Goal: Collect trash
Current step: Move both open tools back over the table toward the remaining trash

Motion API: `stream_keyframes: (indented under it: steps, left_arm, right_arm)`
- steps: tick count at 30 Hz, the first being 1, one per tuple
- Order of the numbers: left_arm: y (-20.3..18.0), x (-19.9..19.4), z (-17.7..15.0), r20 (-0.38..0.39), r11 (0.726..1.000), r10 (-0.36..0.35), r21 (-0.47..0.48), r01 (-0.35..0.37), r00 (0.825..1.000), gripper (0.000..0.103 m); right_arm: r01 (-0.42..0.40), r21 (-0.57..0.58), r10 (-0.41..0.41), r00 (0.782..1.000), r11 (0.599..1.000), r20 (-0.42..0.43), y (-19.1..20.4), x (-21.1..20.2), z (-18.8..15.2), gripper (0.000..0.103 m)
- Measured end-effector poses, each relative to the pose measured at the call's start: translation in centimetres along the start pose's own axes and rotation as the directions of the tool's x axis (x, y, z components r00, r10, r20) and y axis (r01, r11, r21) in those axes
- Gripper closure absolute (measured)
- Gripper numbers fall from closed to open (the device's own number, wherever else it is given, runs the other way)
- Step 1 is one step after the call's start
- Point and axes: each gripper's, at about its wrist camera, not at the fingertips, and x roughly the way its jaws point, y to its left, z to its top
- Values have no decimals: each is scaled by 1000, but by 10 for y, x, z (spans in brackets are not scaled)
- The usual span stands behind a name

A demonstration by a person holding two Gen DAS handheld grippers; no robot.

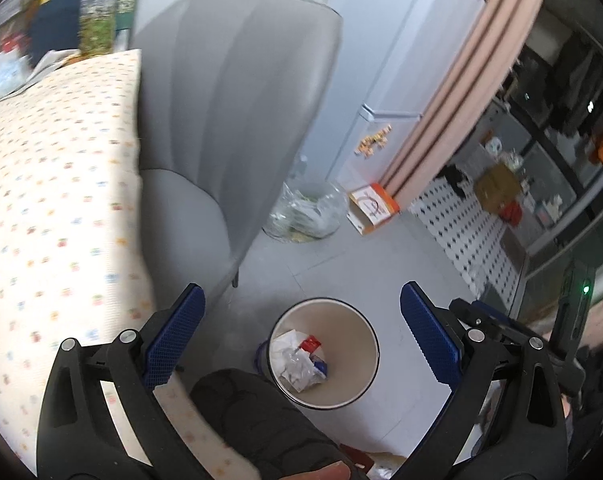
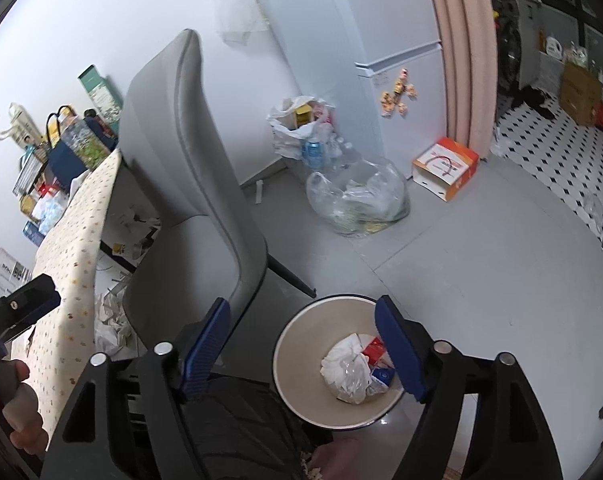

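left gripper (image 1: 301,332) agape, empty | right gripper (image 2: 301,344) agape, empty | chair (image 2: 189,168) beside bin (image 2: 293,360)

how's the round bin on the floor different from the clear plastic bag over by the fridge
The round bin is a rigid, opaque, cream-walled tub standing upright with an open top; the clear plastic bag is soft, see-through and slumped. The bin sits right below both grippers, while the bag lies farther off near the fridge. The bin holds only a few crumpled wrappers; the bag looks fuller. Both rest on the floor and hold rubbish.
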Motion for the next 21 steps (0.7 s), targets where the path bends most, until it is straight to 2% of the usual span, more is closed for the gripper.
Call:
stream_keyframes:
  steps: [5, 9, 21]
  left_arm:
    - [28, -26, -1, 48, 999, 32, -44, -30, 998, 6]
    - [48, -46, -5, 80, 996, 56, -73, -50, 995, 6]
    - [116, -97, -30, 143, 975, 161, -175, -135, 977, 6]
  right_arm:
    - [-19, -54, 20, 1000, 998, 11, 35, -3, 2, 20]
    - [-33, -79, 36, 999, 996, 38, 59, -7, 3, 8]
    - [-87, -195, 92, 996, 977, 18, 135, -8, -7, 8]
